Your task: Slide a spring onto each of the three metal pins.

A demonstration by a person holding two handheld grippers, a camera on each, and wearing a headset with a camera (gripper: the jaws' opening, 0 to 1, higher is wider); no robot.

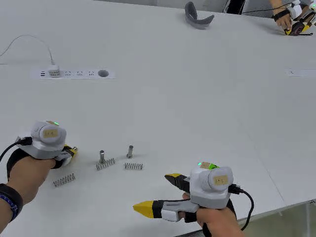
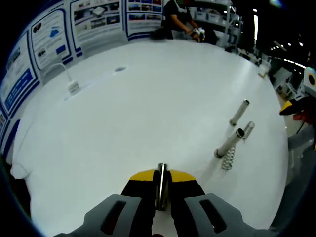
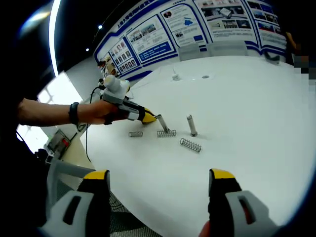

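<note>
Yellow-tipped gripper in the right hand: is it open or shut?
Open: the yellow-tipped grey right gripper shows both jaws spread wide apart, nothing between them.

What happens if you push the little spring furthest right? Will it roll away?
Probably, if pushed sideways: the spring lies on its side on the smooth white table, so it may roll. Its thin open coils look light and likely squashy.

White table (image 1: 197, 98), yellow-tipped right tongs (image 3: 159, 175), silver pins (image 1: 130, 151)
</note>
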